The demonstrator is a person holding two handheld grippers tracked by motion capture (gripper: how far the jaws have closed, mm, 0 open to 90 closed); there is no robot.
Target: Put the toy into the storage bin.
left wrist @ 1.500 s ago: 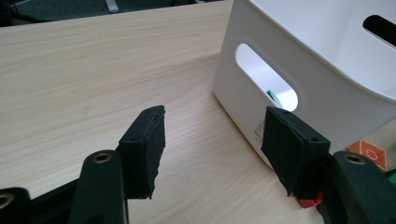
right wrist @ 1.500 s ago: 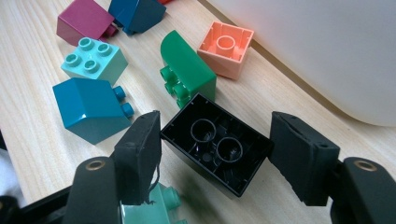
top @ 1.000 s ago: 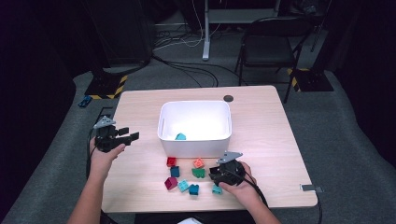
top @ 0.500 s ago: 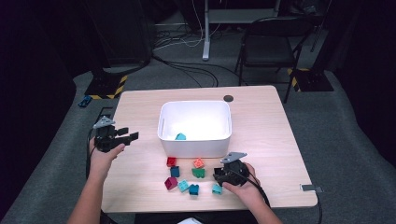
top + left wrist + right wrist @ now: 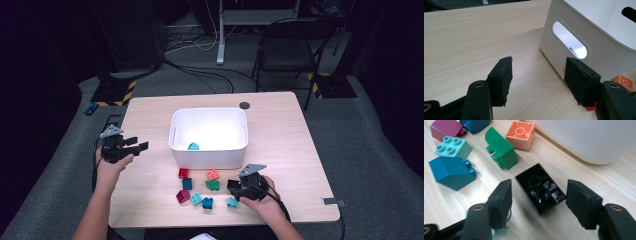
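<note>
Right gripper view: black brick [image 5: 540, 192] lies between the two jaws, hollow underside up, pads not touching it yet.
Change: right gripper [image 5: 539, 195] jaws have just been closing in on the black brick; gap on both sides remains.
Meaning: grab looks imminent, likely next stop is the white bin [image 5: 209, 134], which already holds one teal piece [image 5: 193, 146].
Brick axis: long side runs diagonally, from upper left to lower right in this view, so it sits skewed across the jaw gap; the pads may catch corners first and twist it.
Brick place: near the front edge of the tabletop [image 5: 290, 150], right of the loose pile, just in front of the bin's front right corner.
Neighbours: green brick [image 5: 501, 151] and peach brick [image 5: 520, 133] just beyond it, teal sloped brick [image 5: 451, 172] and mint brick [image 5: 453, 147] off to one side, all clear of the jaws.
Left gripper [image 5: 131, 146]: jaws wide apart, nothing in them, hovering by the left edge, aimed at the bin's handle slot [image 5: 569, 39].
</note>
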